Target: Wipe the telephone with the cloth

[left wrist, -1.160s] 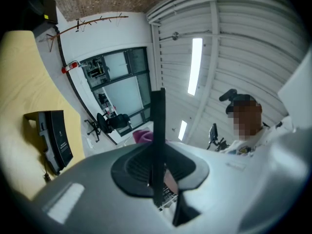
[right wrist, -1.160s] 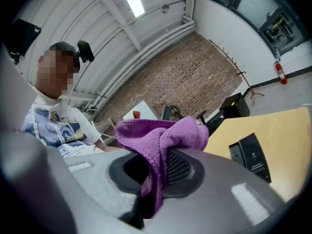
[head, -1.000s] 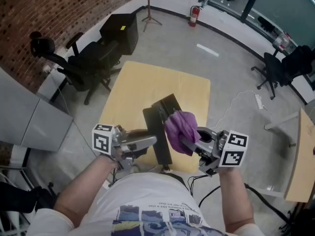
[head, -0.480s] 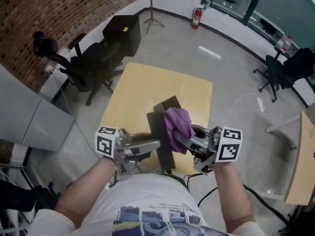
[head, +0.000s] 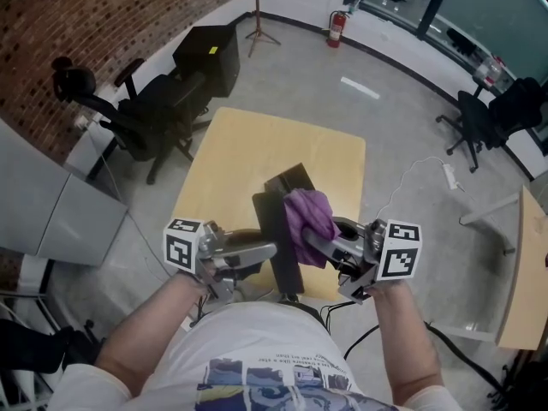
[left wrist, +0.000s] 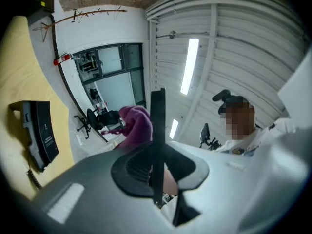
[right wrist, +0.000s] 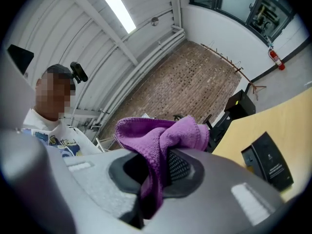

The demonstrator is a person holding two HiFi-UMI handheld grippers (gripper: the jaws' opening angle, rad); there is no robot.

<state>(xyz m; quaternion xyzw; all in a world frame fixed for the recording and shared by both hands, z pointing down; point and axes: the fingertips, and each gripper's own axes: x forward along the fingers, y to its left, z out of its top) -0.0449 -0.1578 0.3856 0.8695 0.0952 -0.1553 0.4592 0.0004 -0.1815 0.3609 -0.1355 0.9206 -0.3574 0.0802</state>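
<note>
Left gripper point(head: 261, 251): its jaws are a little way apart and pinch the edge of a thin black board point(head: 287, 272). The board stands up between them.
Right gripper point(head: 315, 245): its jaws hold a purple cloth point(head: 308, 217). The cloth bunches up over the tips.
Cloth: up in the air just beside the thin black board, on its right side. Whether they touch cannot be told.
Telephone point(head: 289, 182): black, lying on the yellow table point(head: 257, 144), past both grippers. Its handset and curly cord show in the left gripper view.
Person: both arms reach out over the near edge of the table.
</note>
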